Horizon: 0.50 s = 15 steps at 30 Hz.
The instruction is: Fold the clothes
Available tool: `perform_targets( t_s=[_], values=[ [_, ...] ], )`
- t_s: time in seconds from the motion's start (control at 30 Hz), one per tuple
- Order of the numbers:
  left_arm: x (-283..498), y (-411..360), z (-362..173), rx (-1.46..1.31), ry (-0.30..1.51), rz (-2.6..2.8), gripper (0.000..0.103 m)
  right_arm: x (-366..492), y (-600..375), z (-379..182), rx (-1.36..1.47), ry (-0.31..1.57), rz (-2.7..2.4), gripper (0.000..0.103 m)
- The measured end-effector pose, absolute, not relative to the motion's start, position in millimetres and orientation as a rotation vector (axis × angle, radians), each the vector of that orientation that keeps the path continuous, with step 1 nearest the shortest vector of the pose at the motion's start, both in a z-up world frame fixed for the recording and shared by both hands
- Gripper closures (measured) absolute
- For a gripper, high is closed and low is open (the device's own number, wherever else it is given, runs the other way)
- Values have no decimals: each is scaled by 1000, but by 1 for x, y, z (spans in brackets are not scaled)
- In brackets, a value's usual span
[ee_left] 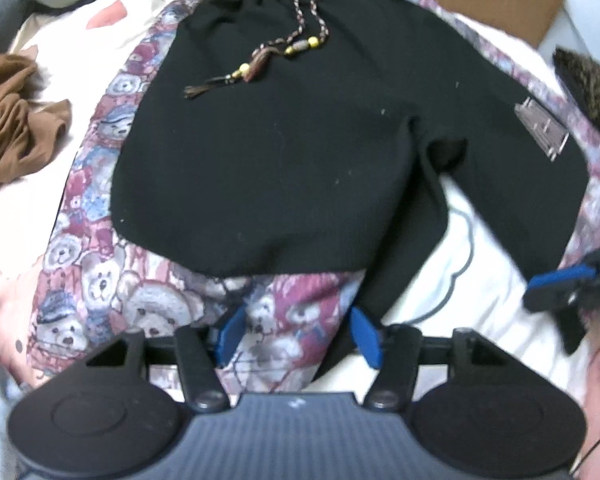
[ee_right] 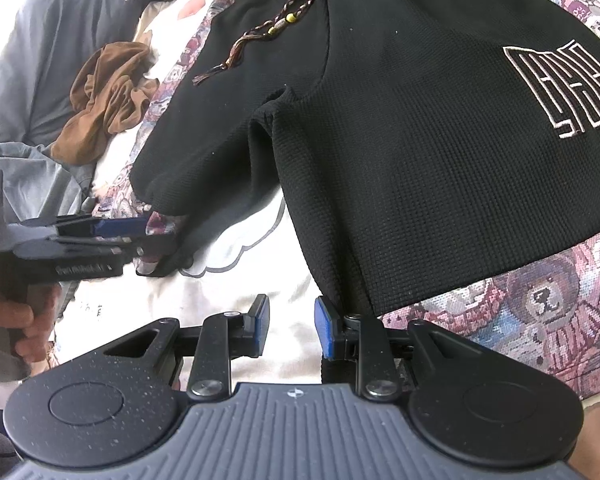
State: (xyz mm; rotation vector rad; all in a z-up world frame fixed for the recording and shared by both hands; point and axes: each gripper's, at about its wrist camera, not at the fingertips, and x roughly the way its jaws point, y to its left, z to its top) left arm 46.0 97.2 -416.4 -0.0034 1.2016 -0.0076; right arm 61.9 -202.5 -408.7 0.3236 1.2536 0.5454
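Left wrist view: black waffle-knit shorts lie flat on a cream bedsheet, waistband at the far side, both legs bordered with teddy-bear tapestry trim. A braided drawstring with yellow beads and a tassel rests on the front panel; an embroidered line logo marks one leg. The left gripper stands moderately wide, blue pads apart, over the hem trim of the nearer leg; whether the pads touch the cloth cannot be told. In the right wrist view the right gripper is narrower, and nothing shows in its gap but sheet; its right-hand pad sits against the other leg's inner hem edge. Crumpled brown cloth and grey fabric lie beside the shorts. Bare sheet lies between the two legs.
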Motion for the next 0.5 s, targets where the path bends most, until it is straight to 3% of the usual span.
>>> perform_targets(
  t_s=[0.07,0.2,0.3,0.5],
  values=[
    [45,103,-416,-27,1202,2,51,62,-202,-409,325,1255,545,72],
    [44,113,-411,-47,1190,11,82,63,-202,-409,325,1255,545,71],
    [46,120,-408,-61,1186,1,96,63,-202,-410,326,1257,545,72],
    [60,133,-385,-59,1104,16,98,63,-202,-411,327,1257,546,72]
  ],
)
